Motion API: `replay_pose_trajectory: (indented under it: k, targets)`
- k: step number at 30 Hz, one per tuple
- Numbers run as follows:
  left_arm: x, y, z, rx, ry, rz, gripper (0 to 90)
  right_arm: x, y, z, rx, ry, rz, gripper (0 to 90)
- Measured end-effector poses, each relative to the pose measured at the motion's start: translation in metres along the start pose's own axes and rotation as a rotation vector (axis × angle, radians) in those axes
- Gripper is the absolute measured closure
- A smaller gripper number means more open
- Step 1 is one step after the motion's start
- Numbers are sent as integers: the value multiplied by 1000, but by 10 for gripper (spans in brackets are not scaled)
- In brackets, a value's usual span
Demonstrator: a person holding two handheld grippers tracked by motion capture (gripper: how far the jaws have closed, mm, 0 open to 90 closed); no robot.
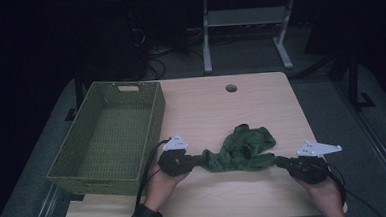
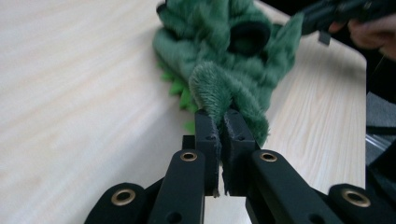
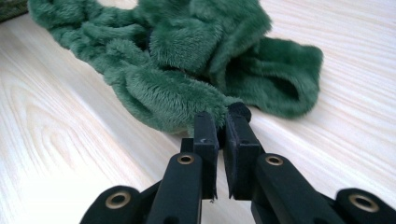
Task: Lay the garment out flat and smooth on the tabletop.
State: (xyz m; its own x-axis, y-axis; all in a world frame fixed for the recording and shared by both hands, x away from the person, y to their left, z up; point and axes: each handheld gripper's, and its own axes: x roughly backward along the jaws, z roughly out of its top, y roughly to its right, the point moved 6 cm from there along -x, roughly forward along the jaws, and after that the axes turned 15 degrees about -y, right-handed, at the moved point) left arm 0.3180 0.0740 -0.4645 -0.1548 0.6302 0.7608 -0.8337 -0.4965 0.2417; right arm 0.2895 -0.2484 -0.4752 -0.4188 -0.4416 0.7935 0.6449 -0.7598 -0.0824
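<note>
Two grippers, one fuzzy green garment, both ends pinched

Both my grippers are clamped on the green fleece garment (image 1: 243,148). My left gripper (image 2: 223,122) has its jaws pressed together on a thin fold at one end, and my right gripper (image 3: 223,122) bites a fold at the other end, pads nearly touching with only fabric between.

Garment lies on the wooden table (image 1: 260,100), toward the near edge, right of the green woven basket (image 1: 151,123) and clear of it. It's bunched in the middle, with a dark-lined opening showing in the left gripper view.

Step, as I judge it: grasp done on both ends, now spreading or lifting it, likely to fold it or drop it in the basket. Next move calls for pulling my hands apart evenly to take out the slack, then raising together. Grip is on a thin bit of pile, so a jerk could slip it free.

Long axis runs left to right across the table, between my hands, parallel to the near edge. The bulk bulges away from me.
</note>
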Motion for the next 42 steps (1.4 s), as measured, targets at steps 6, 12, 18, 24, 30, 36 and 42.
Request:
replay_pose_trajectory:
  k: [6,12,18,24,30,36,42]
  targets:
    - [-14,1,-21,35,-49,-31,863,0,-2,-15,-9,-44,-1,839]
    - [-15,2,-26,21,-74,33,775,-7,-9,-24,12,-85,4,807]
    - [8,12,-18,-2,-14,65,703,4,-5,-21,3,-33,-16,698]
    - [1,31,-4,-63,-4,-4,881,6,-13,-7,42,-6,16,821]
    - [-28,29,0,-72,-69,4,895,-21,-14,0,76,-79,44,893]
    - [-47,11,-12,-24,-135,-6,896,-36,-12,-10,73,-156,57,895]
    - [-45,18,-23,-28,-164,-30,896,-31,-23,-21,61,-164,90,896]
